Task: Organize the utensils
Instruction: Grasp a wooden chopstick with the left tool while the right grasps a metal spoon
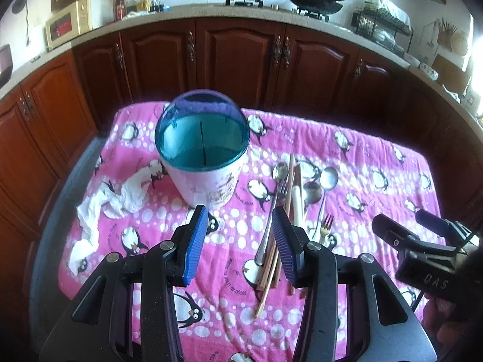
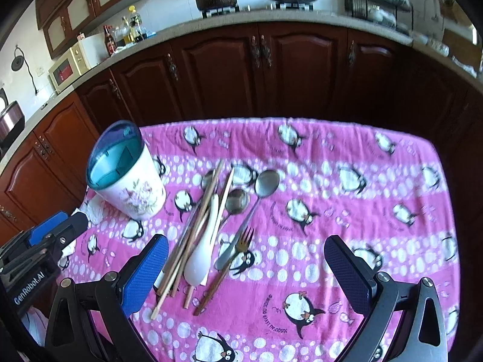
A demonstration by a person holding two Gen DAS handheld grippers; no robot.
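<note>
A white flowered utensil holder (image 1: 205, 163) (image 2: 129, 178) with a teal divided rim stands upright and empty on the pink penguin cloth (image 1: 377, 157). A pile of utensils lies to its right: wooden chopsticks (image 2: 193, 235), a white ceramic spoon (image 2: 202, 256), metal spoons (image 2: 265, 184), and a fork (image 2: 241, 241). My left gripper (image 1: 240, 235) is open and empty above the cloth, in front of the holder. My right gripper (image 2: 244, 268) is open wide and empty, above the near ends of the utensils.
A crumpled white tissue (image 1: 114, 202) lies left of the holder. The table's dark edge (image 1: 69, 187) runs along the left. Brown kitchen cabinets (image 1: 241, 60) and a counter with pots stand behind the table.
</note>
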